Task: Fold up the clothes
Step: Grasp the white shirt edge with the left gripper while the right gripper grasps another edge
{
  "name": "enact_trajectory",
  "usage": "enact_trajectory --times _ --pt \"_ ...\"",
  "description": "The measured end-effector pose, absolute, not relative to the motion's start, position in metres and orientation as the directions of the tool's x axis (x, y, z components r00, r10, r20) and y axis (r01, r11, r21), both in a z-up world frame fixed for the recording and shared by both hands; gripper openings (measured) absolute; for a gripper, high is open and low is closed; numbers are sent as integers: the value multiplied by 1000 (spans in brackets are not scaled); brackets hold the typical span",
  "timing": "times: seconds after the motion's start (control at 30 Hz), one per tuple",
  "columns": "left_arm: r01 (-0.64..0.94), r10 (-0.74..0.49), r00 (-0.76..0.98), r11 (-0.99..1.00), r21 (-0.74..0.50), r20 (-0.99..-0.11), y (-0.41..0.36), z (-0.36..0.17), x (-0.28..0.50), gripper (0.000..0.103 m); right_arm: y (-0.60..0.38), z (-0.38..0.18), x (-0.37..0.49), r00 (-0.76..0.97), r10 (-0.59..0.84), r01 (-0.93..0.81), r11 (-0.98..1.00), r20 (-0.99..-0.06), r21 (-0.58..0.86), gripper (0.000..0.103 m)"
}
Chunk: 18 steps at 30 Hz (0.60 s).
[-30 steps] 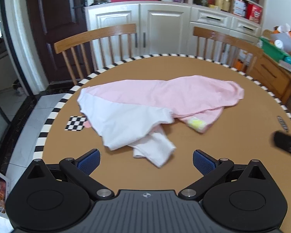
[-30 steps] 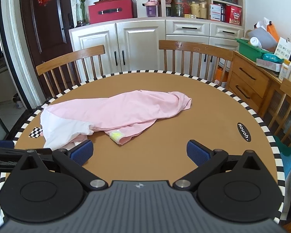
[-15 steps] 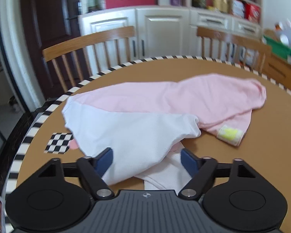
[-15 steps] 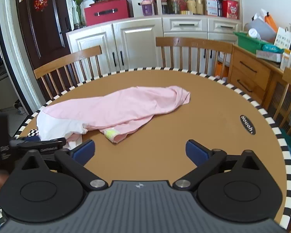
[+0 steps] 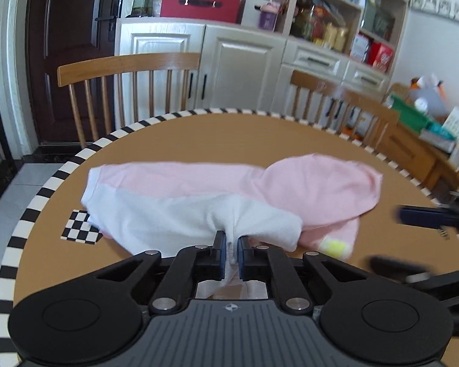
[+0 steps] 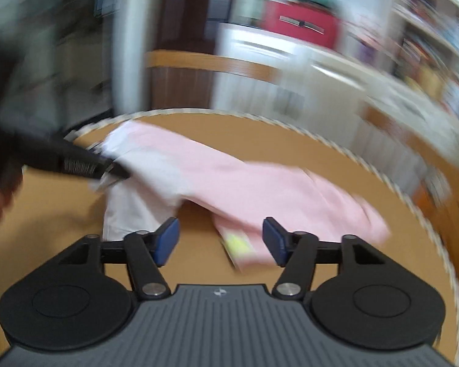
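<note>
A pink and white garment (image 5: 229, 195) lies crumpled on the round brown table (image 5: 229, 134). My left gripper (image 5: 231, 246) is shut on a fold of its white part near the front edge, and the cloth bunches up between the pads. In the blurred right wrist view the garment (image 6: 260, 183) stretches from left to right. My right gripper (image 6: 218, 240) is open just above the pink sleeve with the yellow label (image 6: 237, 243). The left gripper (image 6: 76, 162) shows there at the left, gripping the white cloth. The right gripper shows at the right edge of the left wrist view (image 5: 428, 217).
Two wooden chairs (image 5: 128, 85) (image 5: 342, 104) stand behind the table. White cabinets (image 5: 238, 67) with a red box (image 5: 199, 3) line the back wall. A checkered marker (image 5: 81, 229) lies at the table's left. A cluttered sideboard (image 5: 428, 128) stands at the right.
My left gripper has gone from open to shut on the white cloth. My right gripper has swung left and down toward the pink sleeve, staying open.
</note>
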<state>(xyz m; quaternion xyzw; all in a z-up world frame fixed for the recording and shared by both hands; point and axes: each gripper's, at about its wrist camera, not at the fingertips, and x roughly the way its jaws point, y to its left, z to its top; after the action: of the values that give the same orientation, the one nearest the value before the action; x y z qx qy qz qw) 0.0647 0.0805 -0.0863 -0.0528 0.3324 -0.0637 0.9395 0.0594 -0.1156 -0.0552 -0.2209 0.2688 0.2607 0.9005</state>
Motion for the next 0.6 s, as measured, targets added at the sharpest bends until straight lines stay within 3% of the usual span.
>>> enact_trajectory --times 0.13,0.17,0.2,0.33,0.4,0.43,0.47,0.6 --pt "109 -210 787 973 -204 -581 88 -68 37 8 -69 -61 57 676 429 -712 587 -599 -384 66" --pt "105 -214 789 971 -217 -576 91 -65 29 8 -62 -60 55 645 458 -747 549 -612 -376 51" --pt "95 -214 791 968 -231 -572 95 -61 21 8 -54 -58 52 609 486 -780 511 -626 -362 7" --pt "56 -211 802 958 -281 -559 111 -47 -12 13 -61 -38 46 446 601 -823 567 -663 -40 7" --pt "35 -200 810 955 -295 -552 124 -43 -30 33 -74 -27 43 379 665 -790 595 -644 148 7" --pt "24 -194 814 953 -302 -548 130 -41 -39 52 -84 -21 42 377 684 -763 612 -625 209 7" --pt "13 -180 818 955 -295 -547 135 -41 -49 60 -93 -15 40 381 699 -733 627 -605 263 7" --pt "-36 -130 782 967 -253 -610 146 -60 -76 67 -131 9 42 406 749 -605 650 -524 461 7"
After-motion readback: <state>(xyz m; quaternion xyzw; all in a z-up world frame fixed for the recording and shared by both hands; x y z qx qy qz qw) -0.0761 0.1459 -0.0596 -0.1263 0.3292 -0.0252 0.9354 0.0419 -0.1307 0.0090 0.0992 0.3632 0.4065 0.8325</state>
